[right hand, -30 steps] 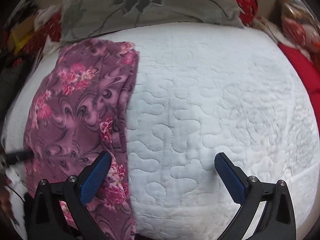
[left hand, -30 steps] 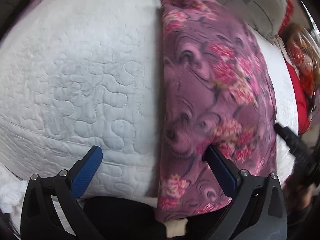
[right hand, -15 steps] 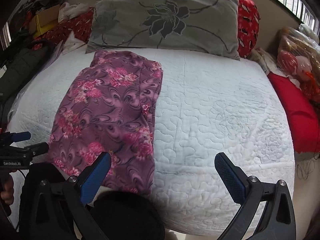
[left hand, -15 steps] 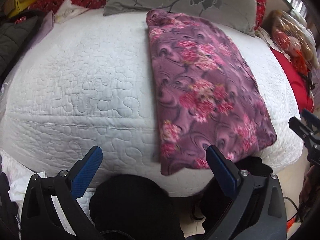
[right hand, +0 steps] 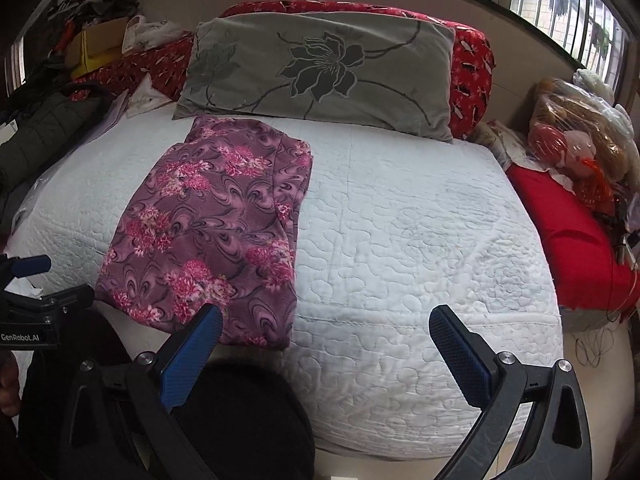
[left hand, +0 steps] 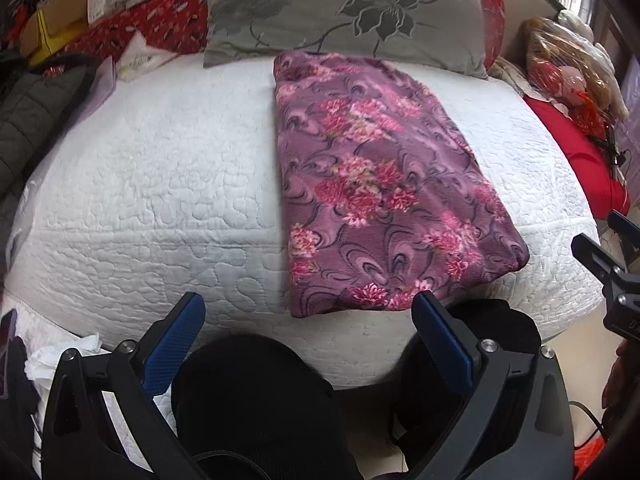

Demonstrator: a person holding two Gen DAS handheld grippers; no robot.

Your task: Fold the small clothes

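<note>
While it lies folded into a long rectangle, the purple fleece garment with pink flowers (left hand: 384,200) rests on the white quilted bedspread (left hand: 160,184), ahead of both spread, empty tools. "GenRobot.AI" shows on the left gripper (left hand: 306,334); the right gripper (right hand: 326,338) hangs above the bed's edge, its body cropped.

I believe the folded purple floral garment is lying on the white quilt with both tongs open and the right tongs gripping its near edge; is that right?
Not quite: the right tongs grip nothing. The right wrist view shows them open and held back from the purple floral garment. It does lie folded on the white quilt, and the left tongs are open too.
</note>
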